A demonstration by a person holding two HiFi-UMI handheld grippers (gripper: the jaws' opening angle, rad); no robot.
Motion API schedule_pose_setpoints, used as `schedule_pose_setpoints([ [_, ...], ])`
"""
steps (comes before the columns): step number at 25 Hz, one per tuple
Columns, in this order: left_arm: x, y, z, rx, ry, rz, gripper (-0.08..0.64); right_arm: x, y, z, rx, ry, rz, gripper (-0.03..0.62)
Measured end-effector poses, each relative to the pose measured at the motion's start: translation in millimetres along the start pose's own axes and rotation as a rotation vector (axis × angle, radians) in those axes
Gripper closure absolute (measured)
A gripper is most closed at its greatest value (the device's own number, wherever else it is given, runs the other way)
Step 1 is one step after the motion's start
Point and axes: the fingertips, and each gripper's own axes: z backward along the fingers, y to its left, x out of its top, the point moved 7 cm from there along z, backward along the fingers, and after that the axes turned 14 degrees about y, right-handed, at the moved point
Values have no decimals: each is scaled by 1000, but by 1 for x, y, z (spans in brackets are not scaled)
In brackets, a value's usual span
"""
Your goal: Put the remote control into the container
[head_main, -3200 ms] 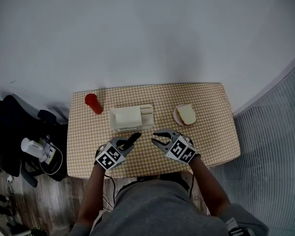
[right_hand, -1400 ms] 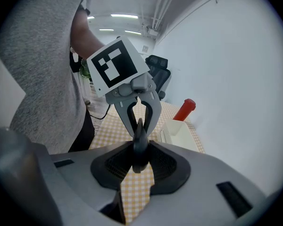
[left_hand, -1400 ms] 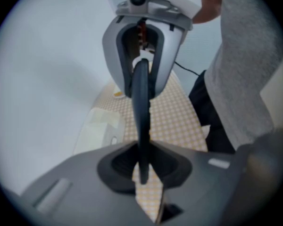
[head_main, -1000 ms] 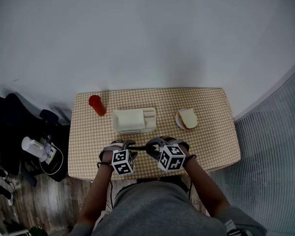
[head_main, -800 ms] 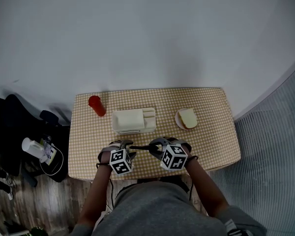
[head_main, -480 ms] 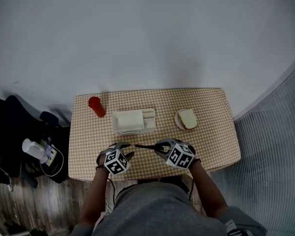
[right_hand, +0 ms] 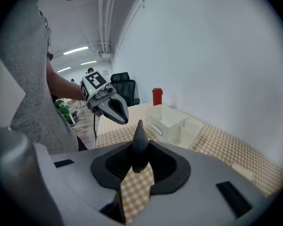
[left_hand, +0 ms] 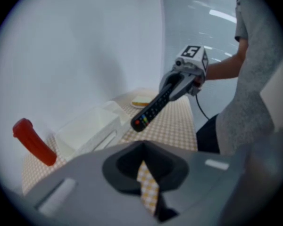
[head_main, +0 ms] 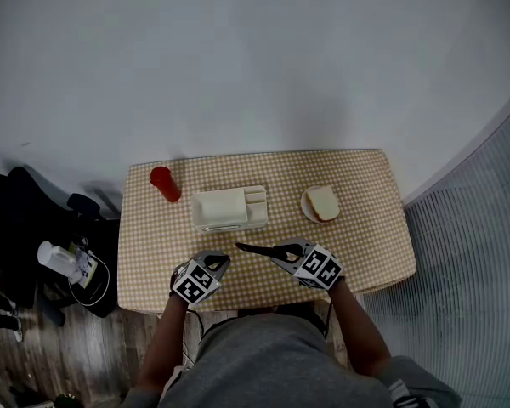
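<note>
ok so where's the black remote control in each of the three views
Head view: the black remote control is lower centre, poking left from the right gripper.
Left gripper view: the remote is centre right, slanting down-left in mid-air.
Right gripper view: the remote is low centre, end-on, a dark spike between the jaws.
Shared landmark: the white divided plastic container, also at and.

Right gripper view: remote control (right_hand: 140,140) seen end-on, rear length hidden between jaws. Left gripper view: near table (left_hand: 177,121) edge hidden behind blurred left gripper (left_hand: 146,173). Head view: floor clutter (head_main: 42,257) cut by left edge; remote buttons too small.
</note>
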Motion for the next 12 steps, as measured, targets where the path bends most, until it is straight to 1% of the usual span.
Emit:
schedule_pose_setpoints([
  [3,0,-2,0,-28,-14,35,561,-4,-5,-2,11,-8,-37,488],
  [5,0,-4,0,-47,-27,60,561,-7,-11,-3,23,-14,-85,488],
  [8,2,-9,-1,-73,-45,75,561,-13,-23,-4,27,-21,-159,488],
  [10,2,-14,-3,-83,-44,73,561,-16,-32,-4,20,-16,-180,488],
  [12,2,-17,-5,-94,-43,73,561,-16,-42,-4,13,0,-175,488],
])
